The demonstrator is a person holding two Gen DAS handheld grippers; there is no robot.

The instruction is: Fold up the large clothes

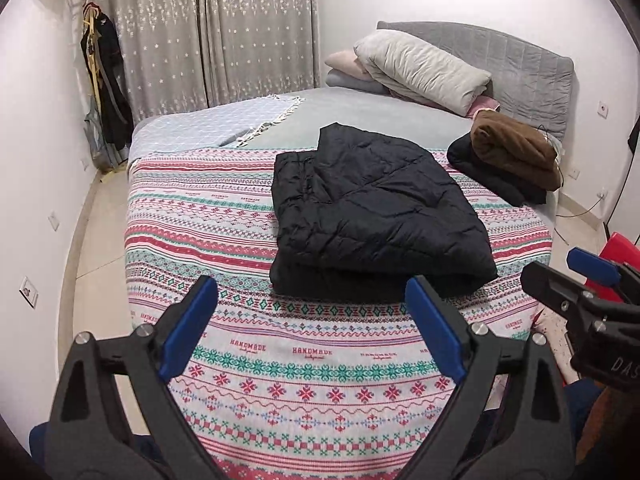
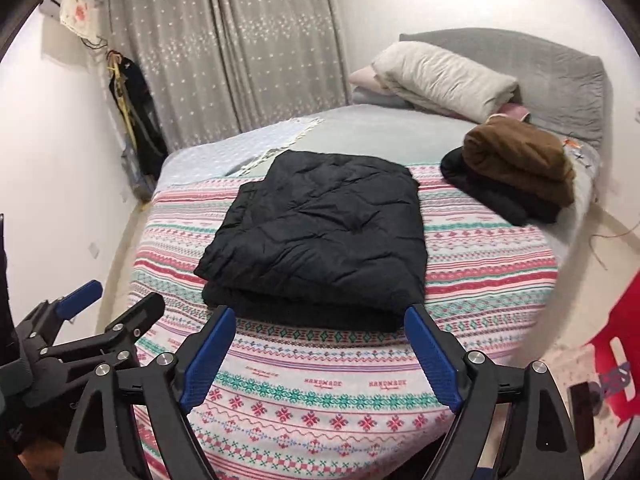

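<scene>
Left gripper (image 1: 311, 294) and right gripper (image 2: 320, 326) both gape wide, holding nothing. Black quilted jacket (image 2: 320, 232) lies folded on the bed (image 2: 304, 392), just ahead of both grippers.

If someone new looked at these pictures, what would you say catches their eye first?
The folded black jacket, lying mid-bed on the patterned blanket, stands out first. Next, both open grippers, left and right, hover just short of its near edge. Behind, to the right, a brown garment tops a dark pile.
</scene>
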